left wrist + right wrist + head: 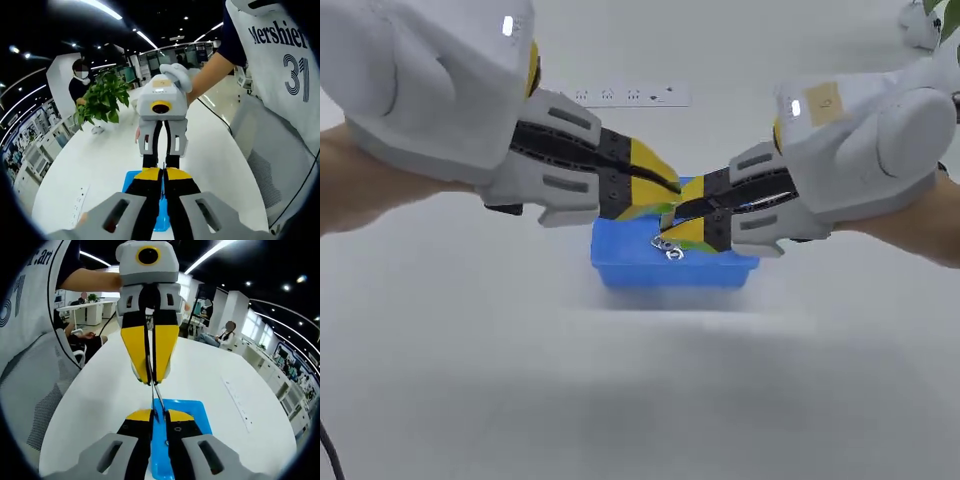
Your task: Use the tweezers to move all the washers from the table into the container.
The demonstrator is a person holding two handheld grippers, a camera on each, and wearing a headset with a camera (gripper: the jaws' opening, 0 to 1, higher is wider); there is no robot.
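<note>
At the middle of the bench [620,400] stands the blue container [670,272], with both grippers meeting just above it. The left gripper [660,190] comes in from the bench's left side and the right gripper [685,215] from its right, their tips almost touching. In the right gripper view the tweezers [154,385] run as a thin metal strip from the left gripper's fingers [135,347] into the right gripper's own fingers [141,416]. Both pairs are drawn narrow onto the strip.

Progress, as judged: a small cluster of washers [668,248] lies inside the container at its near wall, so part of the transfer is done. How many are still to be moved cannot be settled.

Hard to make out: the grippers cover the container's far half and the bench behind it. The head view is blurred, so the washers cannot be counted. Which gripper actually bears the tweezers is unclear, and so is whether the tips carry a washer. Small dark rings on the container floor in the right gripper view may be more washers.
</note>
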